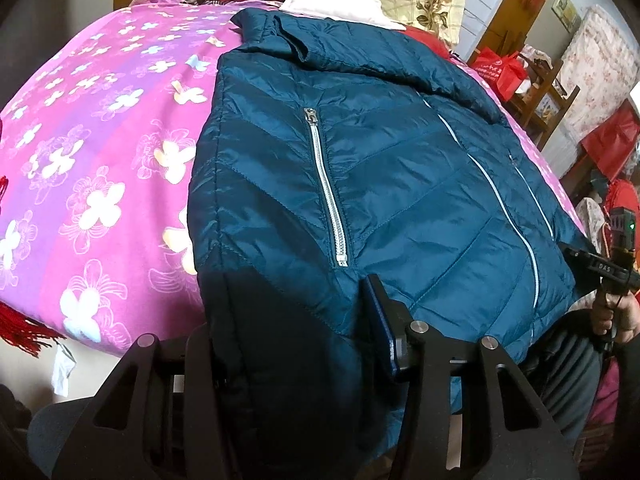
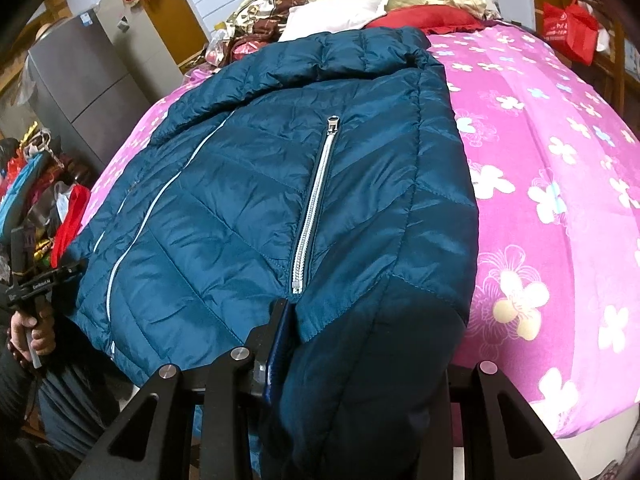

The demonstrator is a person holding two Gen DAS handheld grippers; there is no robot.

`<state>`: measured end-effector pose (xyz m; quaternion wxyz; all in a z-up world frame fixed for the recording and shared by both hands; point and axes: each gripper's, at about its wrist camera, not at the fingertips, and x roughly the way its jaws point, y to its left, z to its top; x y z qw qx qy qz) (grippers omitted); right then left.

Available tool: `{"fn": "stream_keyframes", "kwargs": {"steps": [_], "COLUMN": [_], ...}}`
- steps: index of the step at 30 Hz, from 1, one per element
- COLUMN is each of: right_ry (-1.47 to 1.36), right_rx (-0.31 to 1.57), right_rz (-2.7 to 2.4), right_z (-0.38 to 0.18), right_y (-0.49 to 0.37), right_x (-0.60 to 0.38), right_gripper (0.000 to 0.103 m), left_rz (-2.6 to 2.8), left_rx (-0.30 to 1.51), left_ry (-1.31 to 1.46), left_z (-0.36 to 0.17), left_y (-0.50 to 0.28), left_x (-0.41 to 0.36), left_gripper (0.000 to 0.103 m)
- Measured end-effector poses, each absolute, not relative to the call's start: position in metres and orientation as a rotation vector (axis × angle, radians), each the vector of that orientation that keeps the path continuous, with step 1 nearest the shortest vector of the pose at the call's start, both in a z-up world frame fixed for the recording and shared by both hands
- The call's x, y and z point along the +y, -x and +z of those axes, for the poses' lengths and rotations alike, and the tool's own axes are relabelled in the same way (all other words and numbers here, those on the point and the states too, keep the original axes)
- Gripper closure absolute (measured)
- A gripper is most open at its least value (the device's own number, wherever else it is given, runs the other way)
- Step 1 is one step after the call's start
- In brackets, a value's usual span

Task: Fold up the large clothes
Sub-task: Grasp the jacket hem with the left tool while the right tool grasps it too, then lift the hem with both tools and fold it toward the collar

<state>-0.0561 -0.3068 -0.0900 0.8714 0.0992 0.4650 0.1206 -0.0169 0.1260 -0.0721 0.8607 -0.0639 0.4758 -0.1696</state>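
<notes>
Got both my grippers, left (image 1: 296,344) and right (image 2: 360,364), jaws clenched on the hem of the teal jacket (image 1: 384,168), which lies spread across frame centre on the pink flowery bed (image 1: 100,152).

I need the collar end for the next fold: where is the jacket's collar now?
The collar lies at the jacket's far end in both wrist views, beside the white pillow on the pink floral bedspread, away from both hand-held grippers.

Ahead of our fingers we see a bed under a pink flowered cover (image 1: 100,128), pillows (image 2: 336,16) piled at its far end, a grey cabinet (image 2: 80,92) far left, red bags (image 1: 504,70) far right.
</notes>
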Motion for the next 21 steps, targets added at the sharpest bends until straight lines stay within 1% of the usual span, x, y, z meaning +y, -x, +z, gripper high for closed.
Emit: {"fn": "stream_keyframes", "kwargs": {"steps": [9,12,21], "right_ry": [-0.221,-0.240,-0.190], "right_rx": [0.973,0.976,0.986], "right_rz": [0.257,0.282,0.265], "right_z": [-0.0900,-0.0905,-0.0885], "right_y": [0.0555,0.0549,0.0549], "right_x": [-0.3083,-0.3089,-0.2991], "right_gripper": [0.067,0.059,0.058], "left_rz": [-0.358,-0.354,-0.351], "left_rx": [0.999,0.998,0.991], "left_ry": [0.138,0.133,0.149], "left_z": [-0.0725,-0.0724,-0.0732], "left_y": [0.0167,0.0164,0.0170], "left_x": [0.1265,0.1258,0.1283], "left_gripper": [0.057,0.057,0.057]}}
